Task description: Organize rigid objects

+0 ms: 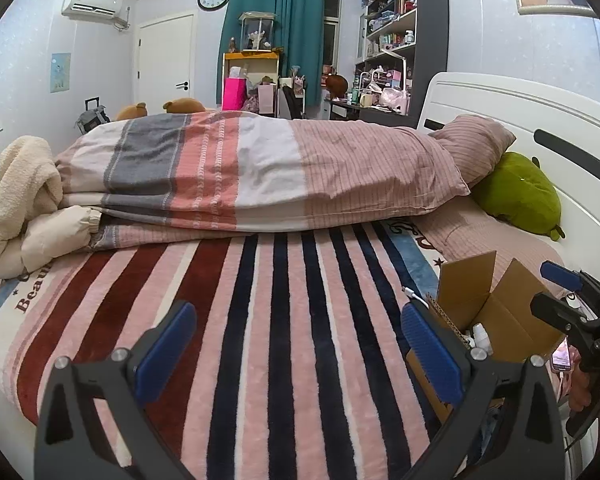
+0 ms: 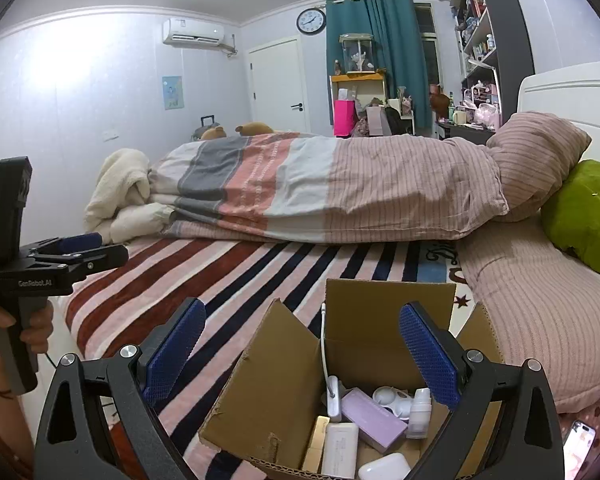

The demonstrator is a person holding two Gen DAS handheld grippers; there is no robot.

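An open cardboard box (image 2: 364,344) is sitting on the striped blanket (image 2: 228,280) near the edge of the bed, its flaps standing up and splaying outward, and the right gripper (image 2: 302,350) is hovering directly over it with its blue-padded fingers (image 2: 428,356) spread wide and pinching nothing. The near flaps and the gripper frame are hiding the box's front corners, and the lower rim is running out of the picture. Inside, a lilac rectangular case (image 2: 374,420) is lying with its long axis angling from upper left to lower right, a white power bank (image 2: 340,450) is lying lengthwise pointing toward the camera beside a gold stick (image 2: 316,440), a small white pump bottle (image 2: 419,414) is standing upright, and a white contact-lens case (image 2: 392,398) is resting behind it. A white earbud case (image 2: 384,467) is being partly cut off at the bottom, and a white cable (image 2: 323,344) is hanging over the back wall into the box. A phone (image 2: 578,446) is lying at the lower right, mostly cropped. The left gripper (image 1: 298,338) is hanging over bare blanket to the left of the box, its fingers likewise spread apart and empty; a hand (image 2: 36,328) is gripping its handle
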